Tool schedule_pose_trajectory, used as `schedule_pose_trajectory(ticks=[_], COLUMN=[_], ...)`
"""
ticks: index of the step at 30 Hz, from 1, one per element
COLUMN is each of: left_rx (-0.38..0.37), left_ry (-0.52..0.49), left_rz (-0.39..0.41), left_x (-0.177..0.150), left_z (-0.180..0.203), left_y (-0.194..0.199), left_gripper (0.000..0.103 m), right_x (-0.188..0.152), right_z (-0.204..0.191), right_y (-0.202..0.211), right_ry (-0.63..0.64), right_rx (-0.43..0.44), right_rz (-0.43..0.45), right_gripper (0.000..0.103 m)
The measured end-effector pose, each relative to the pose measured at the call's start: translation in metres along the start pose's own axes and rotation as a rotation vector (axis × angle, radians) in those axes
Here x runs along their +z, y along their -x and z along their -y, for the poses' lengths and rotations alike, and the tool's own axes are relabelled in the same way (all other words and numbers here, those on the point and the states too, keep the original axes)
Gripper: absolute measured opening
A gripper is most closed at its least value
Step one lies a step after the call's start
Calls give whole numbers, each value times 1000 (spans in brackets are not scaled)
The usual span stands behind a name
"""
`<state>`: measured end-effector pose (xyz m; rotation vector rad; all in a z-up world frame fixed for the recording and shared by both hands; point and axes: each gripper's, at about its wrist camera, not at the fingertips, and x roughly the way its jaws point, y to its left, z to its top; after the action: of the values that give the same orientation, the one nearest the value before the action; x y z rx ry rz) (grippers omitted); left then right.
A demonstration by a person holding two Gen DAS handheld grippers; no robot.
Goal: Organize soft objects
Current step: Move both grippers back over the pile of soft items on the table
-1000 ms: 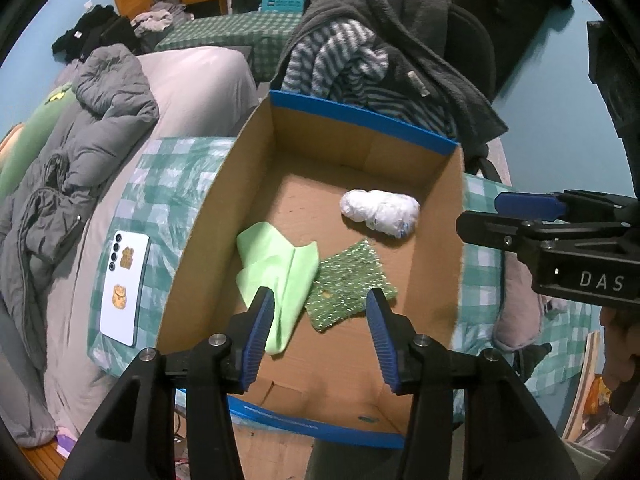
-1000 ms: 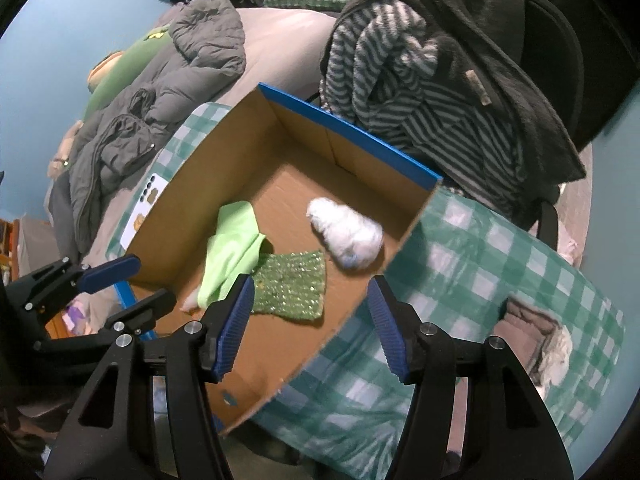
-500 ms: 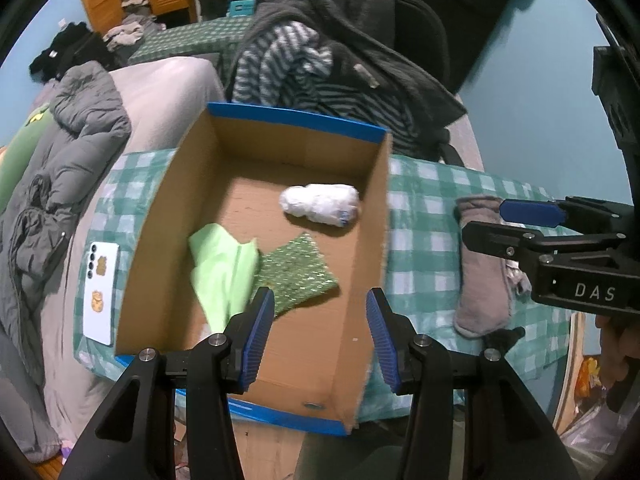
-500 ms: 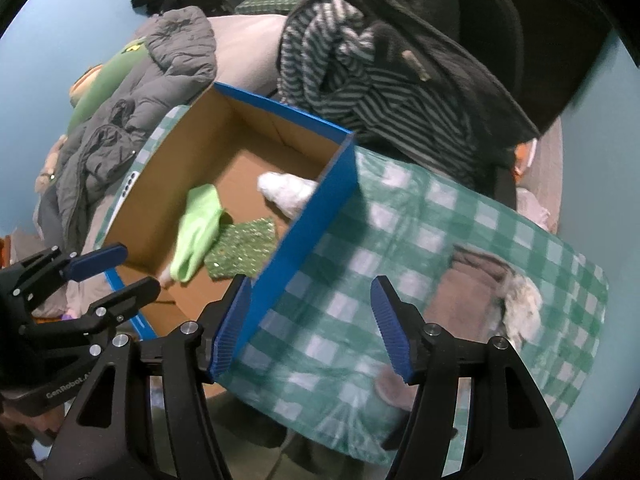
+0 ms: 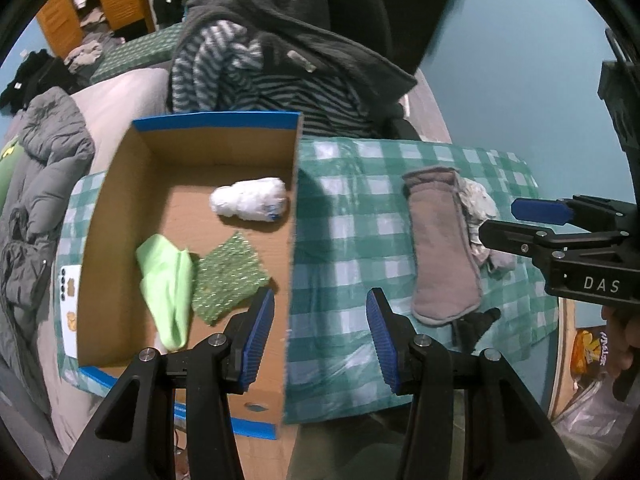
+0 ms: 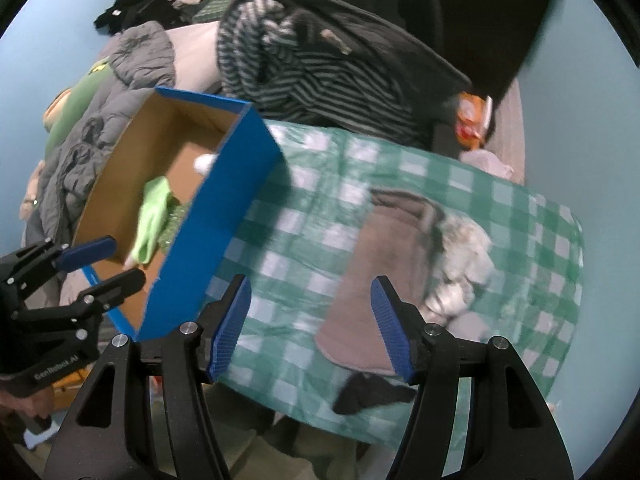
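Note:
A cardboard box (image 5: 120,184) with blue edges holds a white bundle (image 5: 250,199), a light green cloth (image 5: 166,280) and a sparkly green cloth (image 5: 228,276). On the green checked tablecloth (image 5: 352,216) to its right lie a grey-brown mitt (image 5: 442,240), a white crumpled cloth (image 5: 478,204) and a black item (image 5: 474,326). My left gripper (image 5: 320,340) is open and empty above the box's right wall. My right gripper (image 6: 310,330) is open and empty above the mitt (image 6: 384,268); the box (image 6: 224,208) lies to its left.
A chair draped with striped and dark clothes (image 5: 288,60) stands behind the table. Grey jackets (image 5: 40,184) and a white phone (image 5: 70,312) lie left of the box. The blue wall (image 5: 540,60) is at the right. Snack packets (image 5: 592,352) sit past the table's right edge.
Both grippers have moved right, from over the box toward the tablecloth. The mitt and white cloth have come into view. Both grippers stay open.

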<state>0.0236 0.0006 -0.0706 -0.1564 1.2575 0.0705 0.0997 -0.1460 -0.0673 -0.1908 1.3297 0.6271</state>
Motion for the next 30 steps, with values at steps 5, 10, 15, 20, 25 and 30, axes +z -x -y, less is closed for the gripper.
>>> schedule_pose_trajectory(ticks=[5, 10, 15, 20, 25, 30], left_rx=[-13, -20, -26, -36, -46, -55], left_ry=[-27, -54, -79, -96, -92, -73], left_rz=[-15, -30, -36, -62, -86, -108], left_x=[4, 10, 15, 17, 19, 19], left_z=[18, 36, 54, 71, 85, 93], left_y=[-7, -17, -24, -36, -47, -60], left_gripper=[49, 49, 59, 60, 60, 63], right_x=[-13, -26, -38, -46, -55, -63], right_z=[29, 57, 85, 109, 132, 150], right_y=[3, 7, 10, 10, 5, -3], right_ry=[-48, -90, -128, -167, -199, -213], right_rx=[-22, -41, -57, -65, -68, -67], right_rz=[-5, -7, -11, -8, -10, -13], right_gripper=[63, 64, 64, 64, 64, 64])
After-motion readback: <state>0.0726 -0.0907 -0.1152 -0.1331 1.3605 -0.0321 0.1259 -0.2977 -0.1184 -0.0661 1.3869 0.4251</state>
